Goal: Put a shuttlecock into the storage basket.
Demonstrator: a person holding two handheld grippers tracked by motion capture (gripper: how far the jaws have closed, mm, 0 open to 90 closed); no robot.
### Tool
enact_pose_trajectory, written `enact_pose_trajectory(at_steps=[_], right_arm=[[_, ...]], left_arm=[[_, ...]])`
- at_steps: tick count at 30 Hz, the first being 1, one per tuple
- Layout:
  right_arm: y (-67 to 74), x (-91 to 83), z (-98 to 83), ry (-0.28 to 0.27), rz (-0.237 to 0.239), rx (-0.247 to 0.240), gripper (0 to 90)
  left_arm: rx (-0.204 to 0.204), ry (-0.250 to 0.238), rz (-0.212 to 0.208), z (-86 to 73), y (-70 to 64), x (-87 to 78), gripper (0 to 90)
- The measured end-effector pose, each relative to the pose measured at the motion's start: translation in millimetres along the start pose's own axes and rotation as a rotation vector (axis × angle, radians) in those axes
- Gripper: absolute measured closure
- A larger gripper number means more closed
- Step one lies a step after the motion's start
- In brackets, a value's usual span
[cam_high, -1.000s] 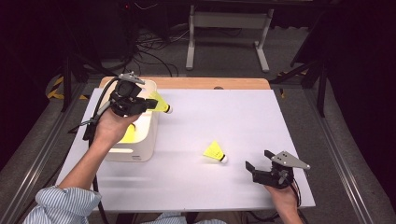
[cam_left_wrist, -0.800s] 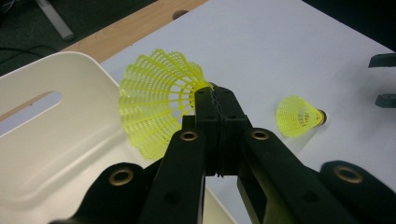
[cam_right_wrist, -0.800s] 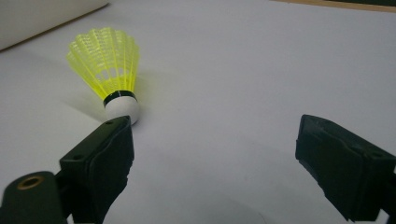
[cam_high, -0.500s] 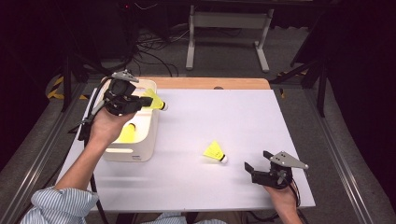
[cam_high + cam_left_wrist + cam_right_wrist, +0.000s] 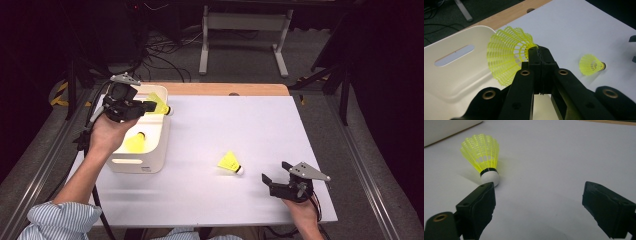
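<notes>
Right gripper (image 5: 272,181), near table (image 5: 260,125) edge: fingers spread apart, holding nothing. Loose yellow shuttlecock (image 5: 230,163) lying just beyond it. White bin (image 5: 150,150), one shuttlecock inside (image 5: 135,143). Left gripper (image 5: 150,106), fingers clenched on a third shuttlecock (image 5: 159,104) above the bin's far rim.

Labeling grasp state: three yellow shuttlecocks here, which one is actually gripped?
The shuttlecock clamped in the left gripper above the white bin. One shuttlecock lies inside the bin; another lies free on the table, near the open right gripper.
</notes>
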State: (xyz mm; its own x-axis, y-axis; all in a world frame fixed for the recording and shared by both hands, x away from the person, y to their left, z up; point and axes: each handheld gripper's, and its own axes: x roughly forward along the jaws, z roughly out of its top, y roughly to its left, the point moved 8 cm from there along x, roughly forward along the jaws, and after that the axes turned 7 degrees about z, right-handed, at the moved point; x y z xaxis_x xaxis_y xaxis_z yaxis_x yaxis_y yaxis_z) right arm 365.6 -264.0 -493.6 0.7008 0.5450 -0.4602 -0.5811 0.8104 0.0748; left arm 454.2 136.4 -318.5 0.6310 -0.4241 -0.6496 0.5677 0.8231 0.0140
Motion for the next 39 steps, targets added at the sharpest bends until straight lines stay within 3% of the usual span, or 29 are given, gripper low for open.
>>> enact_pose_trajectory(at_steps=[9,19,39], right_arm=[[0.1,0.4,-0.3,0.003,0.001,-0.003,12.4],[0.0,0.5,-0.4,0.003,0.004,0.001,12.4],[0.2,0.0,0.1,-0.001,0.005,0.003,12.4]], left_arm=[[-0.034,-0.008,0.018,-3.6,11.4,-5.6,90.0],[-0.035,0.019,0.053,-10.0,24.0,-6.5,90.0],[-0.057,0.057,0.102,-19.0,39.3,6.9,90.0]])
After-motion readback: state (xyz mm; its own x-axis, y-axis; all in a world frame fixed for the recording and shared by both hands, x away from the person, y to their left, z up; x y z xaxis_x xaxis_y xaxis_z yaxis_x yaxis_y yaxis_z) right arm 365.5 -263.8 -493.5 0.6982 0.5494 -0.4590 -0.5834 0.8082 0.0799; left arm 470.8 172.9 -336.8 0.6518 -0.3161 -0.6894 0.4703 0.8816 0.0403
